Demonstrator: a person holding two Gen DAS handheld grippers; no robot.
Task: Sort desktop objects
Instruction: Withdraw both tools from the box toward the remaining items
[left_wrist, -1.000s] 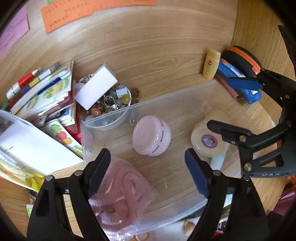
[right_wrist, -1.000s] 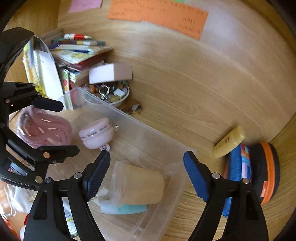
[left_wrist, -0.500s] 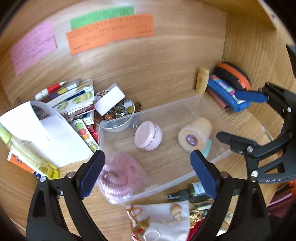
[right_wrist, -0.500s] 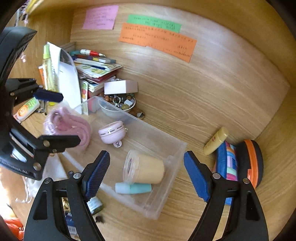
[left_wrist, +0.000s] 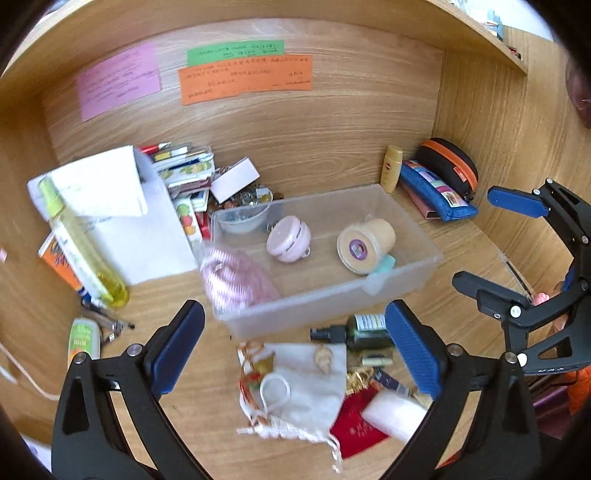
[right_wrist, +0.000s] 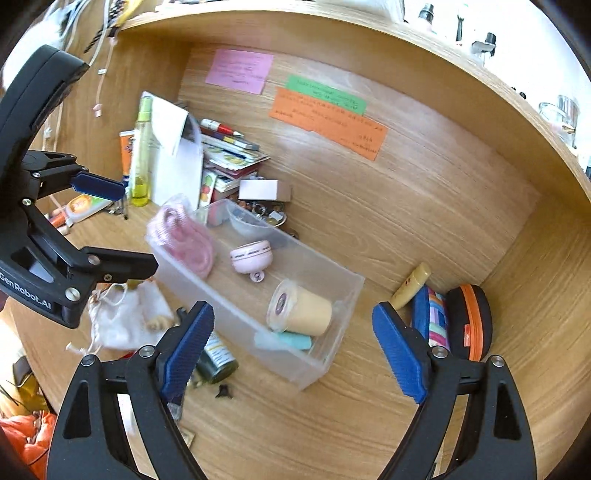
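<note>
While both of my grippers hang above the desk, nothing is in them. My left gripper (left_wrist: 293, 354) has its blue pads spread wide, and my right gripper (right_wrist: 293, 350) is spread wide too. Each one looks down at the clear plastic box (left_wrist: 424, 254) on the wooden desk (right_wrist: 406, 236).

Inside the box lies a round pink case with a small ring (left_wrist: 289, 239), about in the middle. Next to it a tan tub with a purple sticker on its lid (left_wrist: 365, 240) lies on its side, touching a small teal tube (right_wrist: 295, 339). A pink coiled cord in a thin clear bag (left_wrist: 236, 280) slumps over the box's left end, half in and half out.

Just in front of the box sit a dark green bottle with a black top (left_wrist: 364, 328) and a white cloth drawstring bag (left_wrist: 306, 391). Left of the box stand a tall yellow bottle (left_wrist: 79, 243) and white papers (left_wrist: 144, 229). Behind the box, a small bowl of beads (left_wrist: 245, 218) is close to its back wall. A yellow tube (left_wrist: 391, 168), a blue striped pouch (left_wrist: 436, 192) and a black case with an orange zip (left_wrist: 450, 164) fill the right corner, near the side wall. Bare wood lies between the box and that corner.
</note>
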